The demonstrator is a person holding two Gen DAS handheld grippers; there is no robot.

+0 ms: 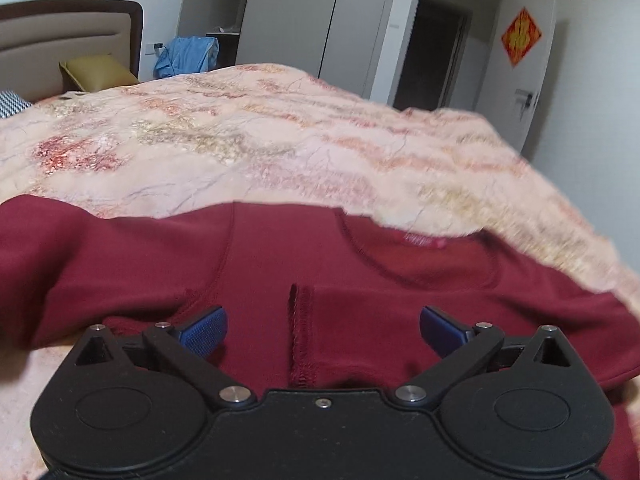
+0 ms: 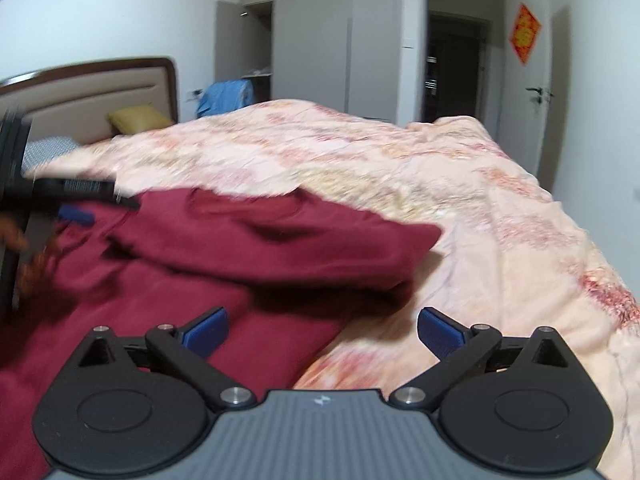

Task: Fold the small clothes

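Both tongs sit wide apart w/ nothing between the pads: left tongs (image 1: 323, 330) hang over the maroon top (image 1: 280, 264), right tongs (image 2: 322, 330) over its right-hand edge where cloth meets the quilt (image 2: 460, 208). Neither pinches fabric.

Top lies on the bed, spread across the pink patterned quilt, neckline (image 1: 416, 252) w/ its label facing away from me. One sleeve looks folded in over the body already, its cuff hem (image 1: 300, 336) running right under my left tongs. In the right view the near side is lumpy and part-folded, not flat; pic's blurred, so can't say how neat.

Handling, my guess: thin knit, light, totally limp, no stiffness to lean on. It'll sag and drag if I lift from one spot, and the soft quilt under it may bunch too. Best hold is at seams or hems, e.g. shoulder seam (image 1: 224, 256) and bottom hem, both layers pinched, one tongs per corner so the fold line stays straight. Avoid grabbing mid-panel: it'd just tent up.
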